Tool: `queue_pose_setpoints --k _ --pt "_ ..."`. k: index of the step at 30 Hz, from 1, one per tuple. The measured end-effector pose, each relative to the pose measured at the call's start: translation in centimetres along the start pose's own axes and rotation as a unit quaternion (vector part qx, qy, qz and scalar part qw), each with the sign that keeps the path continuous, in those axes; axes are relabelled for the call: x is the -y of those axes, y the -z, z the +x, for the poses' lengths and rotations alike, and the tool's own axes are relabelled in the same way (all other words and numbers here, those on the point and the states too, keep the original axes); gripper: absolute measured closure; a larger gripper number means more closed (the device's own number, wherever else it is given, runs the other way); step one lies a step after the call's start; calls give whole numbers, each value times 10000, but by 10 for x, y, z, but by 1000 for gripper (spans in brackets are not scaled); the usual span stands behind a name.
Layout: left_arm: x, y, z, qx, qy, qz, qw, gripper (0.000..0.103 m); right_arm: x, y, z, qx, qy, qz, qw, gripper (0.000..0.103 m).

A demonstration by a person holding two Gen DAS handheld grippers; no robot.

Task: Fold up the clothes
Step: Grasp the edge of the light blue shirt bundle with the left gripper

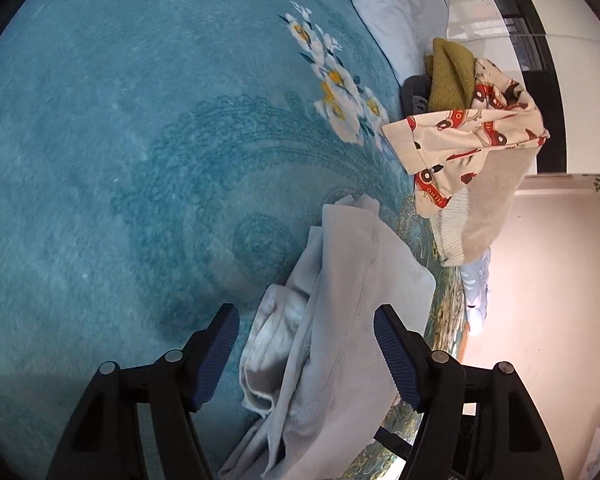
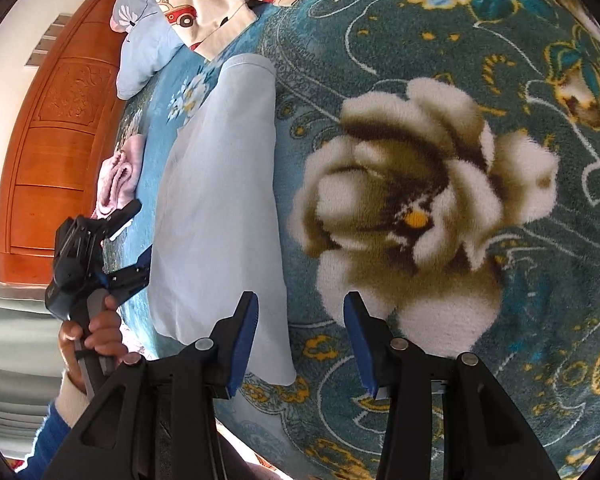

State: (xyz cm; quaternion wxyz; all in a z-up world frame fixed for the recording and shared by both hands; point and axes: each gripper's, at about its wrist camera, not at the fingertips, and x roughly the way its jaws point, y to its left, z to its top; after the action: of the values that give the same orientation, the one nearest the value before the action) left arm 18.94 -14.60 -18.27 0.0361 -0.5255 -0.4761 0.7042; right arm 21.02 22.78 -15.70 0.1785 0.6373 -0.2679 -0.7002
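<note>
A pale grey-blue garment (image 1: 340,320) lies crumpled on the teal blanket (image 1: 120,160), running between the fingers of my left gripper (image 1: 306,354), which is open just above it. In the right wrist view the same garment (image 2: 220,208) lies as a long folded strip. My right gripper (image 2: 300,340) is open at its near right edge, its left finger over the cloth. The left gripper also shows there (image 2: 112,248), held in a hand at the strip's left side.
A pile of clothes, cream car-print (image 1: 472,136), olive knit (image 1: 450,76) and beige sweater (image 1: 484,216), sits beyond the garment. A pale pillow (image 1: 396,4), a pink folded item (image 2: 118,176) and a wooden headboard (image 2: 60,140) lie at the bed's edges.
</note>
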Motion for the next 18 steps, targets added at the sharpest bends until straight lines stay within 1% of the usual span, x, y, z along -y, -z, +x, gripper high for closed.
queue_pose_setpoints --k 3,6,11,12,14,18 --pt "13 -5 19 -295 -7 331 9990 29 5 -4 0 -21 9 73 10000 57" --pt "20 -11 32 -462 -138 582 9971 30 11 -8 1 -61 12 159 9999 57" --pt "22 -22 42 -680 72 706 9952 33 17 -15 6 -145 -3 255 9996 57" --pt "24 -23 45 -739 82 756 9944 34 18 -16 7 -161 -16 279 9995 57" --pt "28 -24 53 -837 23 873 9927 44 20 -17 9 -178 -61 326 9993 57" --pt "34 -27 62 -910 -40 917 9916 52 23 -19 9 -206 -137 391 9989 57"
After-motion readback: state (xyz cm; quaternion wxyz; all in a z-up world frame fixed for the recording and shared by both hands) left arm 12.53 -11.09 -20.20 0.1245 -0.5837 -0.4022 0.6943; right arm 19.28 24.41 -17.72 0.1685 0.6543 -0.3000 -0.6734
